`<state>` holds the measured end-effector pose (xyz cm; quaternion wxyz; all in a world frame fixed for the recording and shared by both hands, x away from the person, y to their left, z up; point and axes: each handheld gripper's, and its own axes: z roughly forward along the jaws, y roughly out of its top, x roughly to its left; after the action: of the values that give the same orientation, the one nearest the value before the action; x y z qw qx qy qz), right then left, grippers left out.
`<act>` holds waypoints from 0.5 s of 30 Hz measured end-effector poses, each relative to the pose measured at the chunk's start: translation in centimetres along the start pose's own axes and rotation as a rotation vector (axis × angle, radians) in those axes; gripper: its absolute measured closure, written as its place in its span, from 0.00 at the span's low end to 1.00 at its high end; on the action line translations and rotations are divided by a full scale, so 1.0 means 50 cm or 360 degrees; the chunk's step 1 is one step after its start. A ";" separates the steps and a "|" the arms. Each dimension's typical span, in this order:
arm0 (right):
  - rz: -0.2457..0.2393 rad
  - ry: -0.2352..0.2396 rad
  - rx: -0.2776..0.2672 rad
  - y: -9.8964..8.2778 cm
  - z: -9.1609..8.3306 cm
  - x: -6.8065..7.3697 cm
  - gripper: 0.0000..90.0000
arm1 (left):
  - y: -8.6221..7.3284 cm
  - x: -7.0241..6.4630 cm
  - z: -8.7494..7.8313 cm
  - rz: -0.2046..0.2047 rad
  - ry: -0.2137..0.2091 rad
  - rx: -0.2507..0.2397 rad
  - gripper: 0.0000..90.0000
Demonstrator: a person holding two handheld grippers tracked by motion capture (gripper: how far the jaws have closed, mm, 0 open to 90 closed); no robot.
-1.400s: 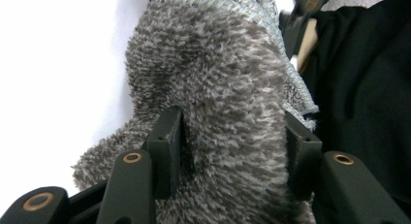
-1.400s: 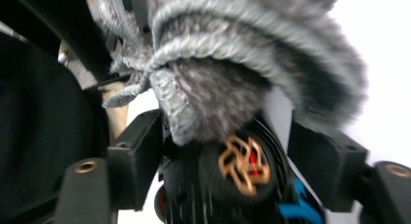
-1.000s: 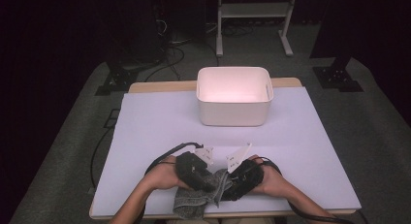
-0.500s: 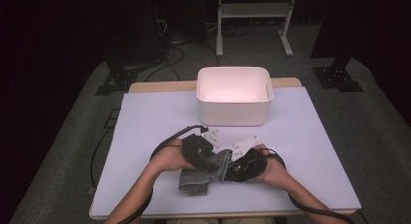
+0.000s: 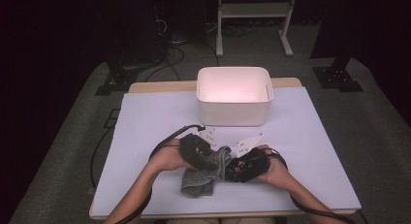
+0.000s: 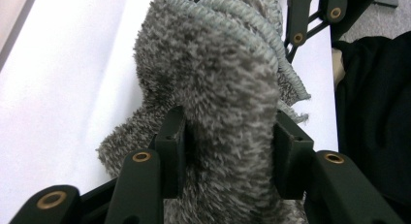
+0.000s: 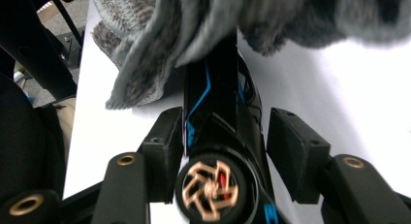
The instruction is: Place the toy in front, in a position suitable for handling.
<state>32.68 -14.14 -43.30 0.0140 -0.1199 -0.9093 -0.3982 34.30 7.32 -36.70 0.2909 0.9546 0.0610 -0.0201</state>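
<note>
A grey fluffy towel (image 5: 197, 183) lies bunched near the table's front edge, between the person's two hands. My left gripper (image 5: 212, 158) is shut on a thick fold of the towel (image 6: 213, 64), and both pads press into the pile (image 6: 228, 151). A black tool (image 7: 218, 98) with blue lines and a copper-coloured wheel at its near end sits between the jaws of my right gripper (image 7: 225, 136). Those jaws have just been opening: the left pad (image 7: 167, 136) touches the tool, the right pad (image 7: 295, 146) stands off it. The towel (image 7: 160, 35) drapes over the tool's far end. In the high view my right gripper (image 5: 229, 168) points left at the towel.
A white bin (image 5: 265, 90) stands at the middle back of the white table (image 5: 145, 117). Cables trail from both grippers toward the front edge. Dark floor with stands surrounds the table. A black sleeve (image 6: 373, 112) shows close at the right of the left gripper view.
Both hands and the towel have moved from the front edge a little toward the bin. Over the last half second they have hardly shifted.
</note>
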 end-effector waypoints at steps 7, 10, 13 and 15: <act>0.0034 -0.0026 -0.0010 -0.020 -0.016 -0.001 0.52 | 0.000 -0.001 -0.010 -0.0029 0.0021 -0.0010 0.61; 0.0030 -0.0037 -0.0014 -0.022 -0.024 0.003 0.53 | 0.002 -0.003 -0.016 -0.0025 0.0027 0.0000 0.68; 0.0031 -0.0046 -0.0027 -0.026 -0.033 0.006 0.55 | 0.004 -0.005 -0.023 0.0003 0.0054 -0.0014 0.77; 0.0039 -0.0046 -0.0038 -0.029 -0.038 0.007 0.58 | 0.010 -0.005 -0.028 0.0024 0.0071 -0.0030 0.81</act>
<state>31.90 -16.40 -43.02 0.0044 -0.1368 -0.9031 -0.4070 34.13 7.65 -35.23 0.2987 0.9524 0.0605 0.0040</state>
